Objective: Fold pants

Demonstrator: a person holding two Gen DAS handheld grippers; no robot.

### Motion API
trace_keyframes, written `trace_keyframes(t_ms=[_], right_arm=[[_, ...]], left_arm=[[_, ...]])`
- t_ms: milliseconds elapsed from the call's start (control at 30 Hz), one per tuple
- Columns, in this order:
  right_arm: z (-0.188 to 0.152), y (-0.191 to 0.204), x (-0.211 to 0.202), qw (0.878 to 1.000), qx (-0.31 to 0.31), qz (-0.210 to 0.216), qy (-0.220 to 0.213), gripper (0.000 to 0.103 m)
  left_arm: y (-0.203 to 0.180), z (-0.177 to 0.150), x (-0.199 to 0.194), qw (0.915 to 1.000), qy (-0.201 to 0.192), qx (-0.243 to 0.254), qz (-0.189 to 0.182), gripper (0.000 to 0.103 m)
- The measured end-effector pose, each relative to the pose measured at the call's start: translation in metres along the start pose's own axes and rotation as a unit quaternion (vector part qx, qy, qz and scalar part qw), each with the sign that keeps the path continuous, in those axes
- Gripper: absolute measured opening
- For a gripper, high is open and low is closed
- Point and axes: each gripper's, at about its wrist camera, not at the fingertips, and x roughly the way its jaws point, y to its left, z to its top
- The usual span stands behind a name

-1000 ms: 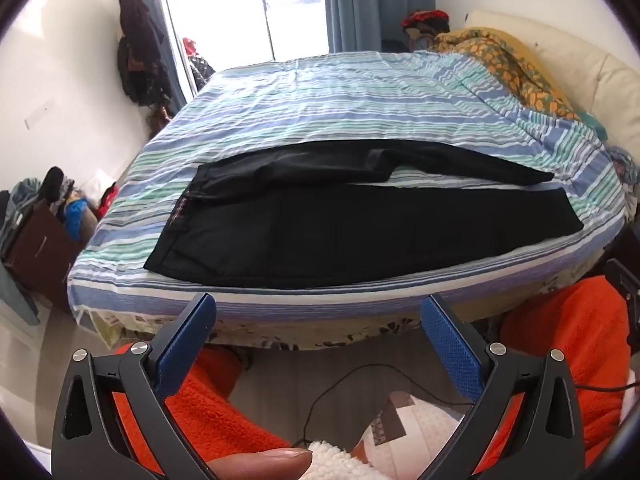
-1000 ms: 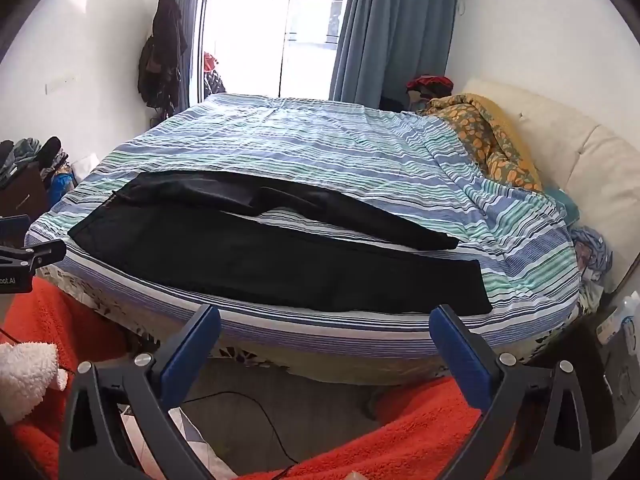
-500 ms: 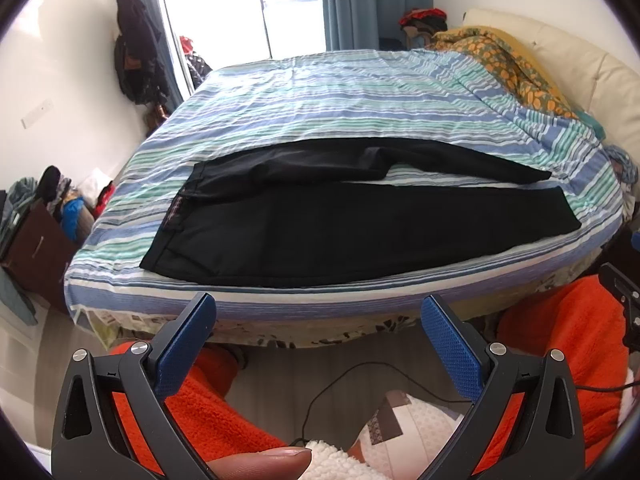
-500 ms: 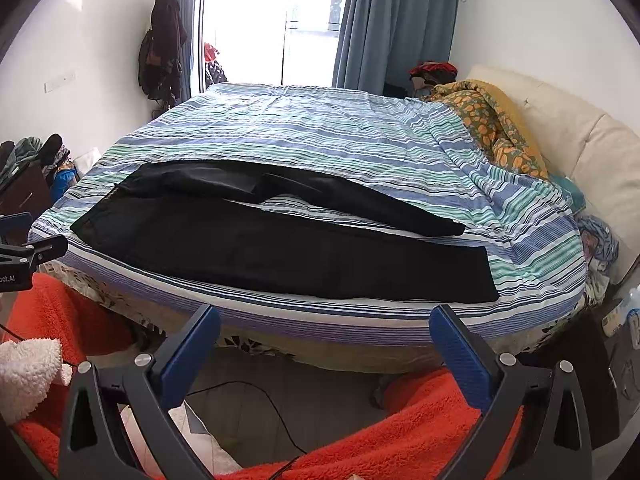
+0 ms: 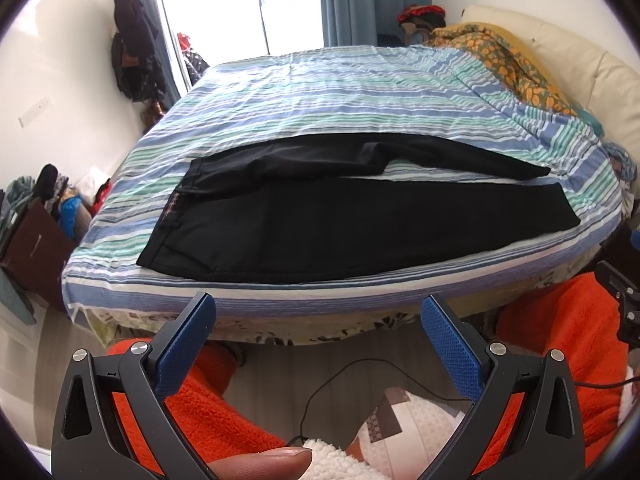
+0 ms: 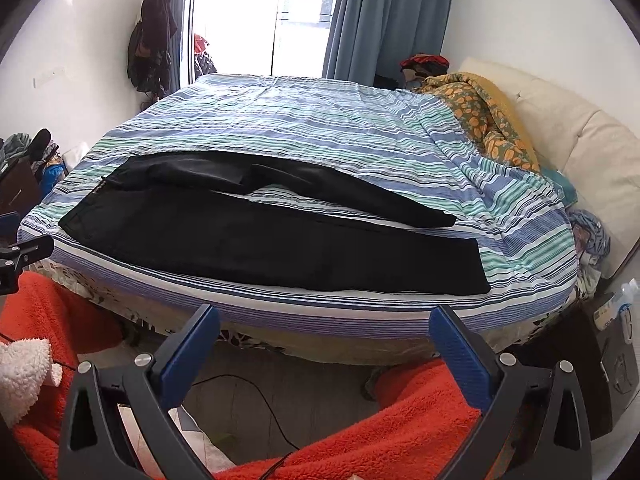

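Your left gripper [image 5: 318, 314] and right gripper [image 6: 325, 326] both have jaws wide apart, holding nothing, short of the bed [image 5: 360, 92]. The black pants [image 5: 340, 224] lie flat along its near edge, waistband left.

We are in a lived-in home bedroom; a wide bed [image 6: 304, 128] under a striped sheet [image 5: 340, 92] fills the room, with a cream padded headboard [image 6: 568, 136] at one end; blue curtains [image 6: 384, 20] frame a bright glass door [image 6: 264, 12]; coats [image 6: 154, 36] hang on the wall; an orange-patterned quilt [image 6: 484, 116] lies bunched by the headboard.
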Motion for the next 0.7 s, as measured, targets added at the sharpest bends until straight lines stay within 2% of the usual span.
trace_keyframes(t_ms=[700], right_arm=[[-0.0012, -0.0058, 0.0043, 1.0, 0.007, -0.003, 0.011, 0.103]], left_arm=[[0.0, -0.0034, 0.0045, 1.0, 0.007, 0.002, -0.004, 0.102]])
